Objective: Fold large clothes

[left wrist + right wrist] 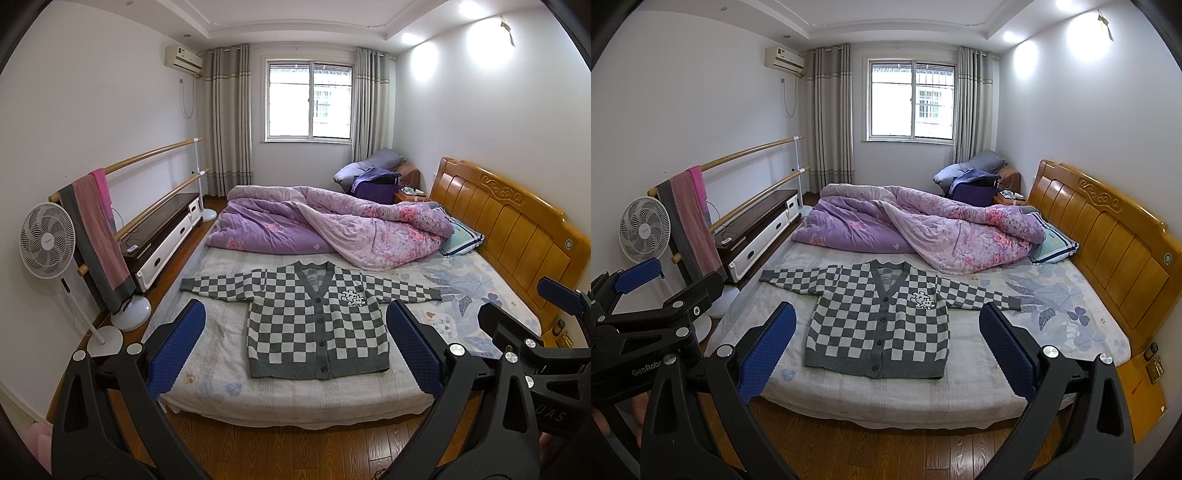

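Note:
A grey and white checkered cardigan (pixel 314 321) lies flat and buttoned on the bed (pixel 295 398), sleeves spread out to both sides. It also shows in the right wrist view (pixel 879 325). My left gripper (pixel 295 343) is open and empty, held above the floor in front of the bed's near edge. My right gripper (pixel 886 347) is open and empty too, beside the left one. The right gripper shows at the right edge of the left wrist view (pixel 554 314). The left gripper shows at the left edge of the right wrist view (pixel 639 295).
A rumpled purple quilt (pixel 332 225) and a pillow (pixel 461 236) lie behind the cardigan. A wooden headboard (pixel 517 229) bounds the right side. A standing fan (pixel 48 247), a towel rail (pixel 99 236) and a low cabinet (pixel 166 236) stand on the left. Wooden floor (pixel 295 454) lies below.

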`<action>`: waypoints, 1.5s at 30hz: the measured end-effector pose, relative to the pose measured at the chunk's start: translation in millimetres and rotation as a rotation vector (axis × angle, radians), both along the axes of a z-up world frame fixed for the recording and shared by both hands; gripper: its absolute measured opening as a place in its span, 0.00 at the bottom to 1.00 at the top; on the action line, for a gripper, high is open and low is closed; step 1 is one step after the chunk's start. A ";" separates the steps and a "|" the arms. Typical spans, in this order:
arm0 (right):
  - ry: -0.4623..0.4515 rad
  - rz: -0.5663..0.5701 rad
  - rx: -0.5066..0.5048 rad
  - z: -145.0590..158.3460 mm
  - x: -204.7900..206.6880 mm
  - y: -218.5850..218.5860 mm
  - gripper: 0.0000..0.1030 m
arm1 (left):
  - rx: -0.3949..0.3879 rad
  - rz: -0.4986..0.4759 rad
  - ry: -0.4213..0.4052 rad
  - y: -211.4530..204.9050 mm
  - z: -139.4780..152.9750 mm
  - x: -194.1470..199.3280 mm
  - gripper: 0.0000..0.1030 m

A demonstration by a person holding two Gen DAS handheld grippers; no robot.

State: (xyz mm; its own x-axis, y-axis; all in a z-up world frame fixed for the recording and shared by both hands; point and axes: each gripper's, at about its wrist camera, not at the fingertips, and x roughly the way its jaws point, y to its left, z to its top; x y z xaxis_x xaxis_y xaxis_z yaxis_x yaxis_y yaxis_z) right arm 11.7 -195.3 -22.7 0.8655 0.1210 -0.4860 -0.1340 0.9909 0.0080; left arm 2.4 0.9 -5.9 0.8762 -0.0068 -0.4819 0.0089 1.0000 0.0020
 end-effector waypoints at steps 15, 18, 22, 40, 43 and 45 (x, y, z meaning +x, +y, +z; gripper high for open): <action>0.005 -0.003 0.002 -1.3 1.9 -2.1 0.93 | 0.000 -0.001 0.001 -2.2 0.2 -0.5 0.95; 0.007 -0.004 0.003 -1.7 2.1 -3.1 0.93 | -0.001 -0.004 0.004 -5.9 -5.5 6.2 0.95; 0.012 -0.009 0.004 -1.2 0.5 -1.7 0.93 | -0.002 -0.006 0.005 -6.6 -7.7 7.2 0.95; 0.030 -0.021 0.004 -5.4 4.4 14.7 0.93 | -0.004 -0.011 0.012 -7.8 -18.5 7.2 0.95; 0.036 -0.024 0.004 -8.7 6.9 24.5 0.93 | -0.005 -0.013 0.017 -2.8 -22.9 5.5 0.95; 0.044 -0.025 0.007 -11.1 10.9 31.0 0.93 | -0.008 -0.015 0.023 4.9 -25.4 5.2 0.95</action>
State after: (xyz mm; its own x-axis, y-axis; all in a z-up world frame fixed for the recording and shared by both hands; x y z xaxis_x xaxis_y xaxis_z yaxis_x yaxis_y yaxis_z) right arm 22.6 -164.3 -33.8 0.8462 0.1031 -0.5228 -0.1086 0.9939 0.0202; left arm 7.6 5.8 -31.2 0.8648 -0.0240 -0.5016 0.0241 0.9997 -0.0062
